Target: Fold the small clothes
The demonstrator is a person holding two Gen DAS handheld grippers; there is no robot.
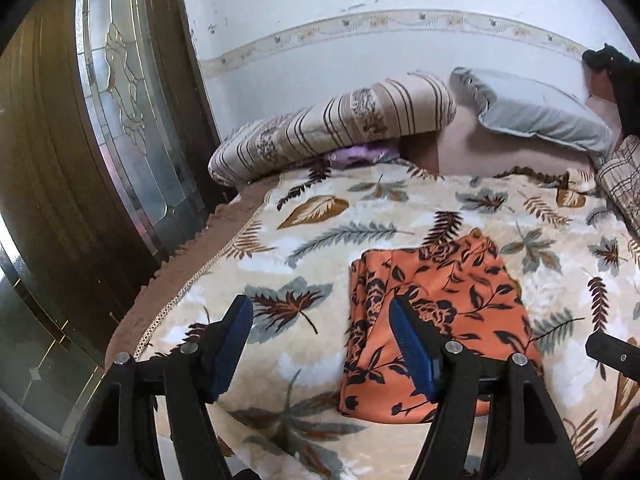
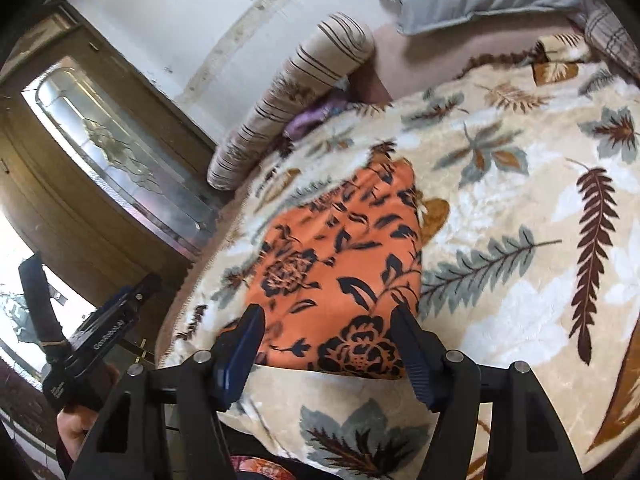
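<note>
Both hand-held grippers [image 1: 320, 340] [image 2: 326, 344] agape above folded orange garment [image 2: 340, 264].

Your left gripper [image 1: 320, 344] and right gripper [image 2: 326, 344]: black frames, 2 blue ribbed pads each, silver pivot screws.

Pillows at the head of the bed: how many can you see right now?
3. A striped pillow lies on the left, a grey pillow in the middle by the wall, and a plaid pillow is cut off at the right edge. More may lie out of frame.
</note>
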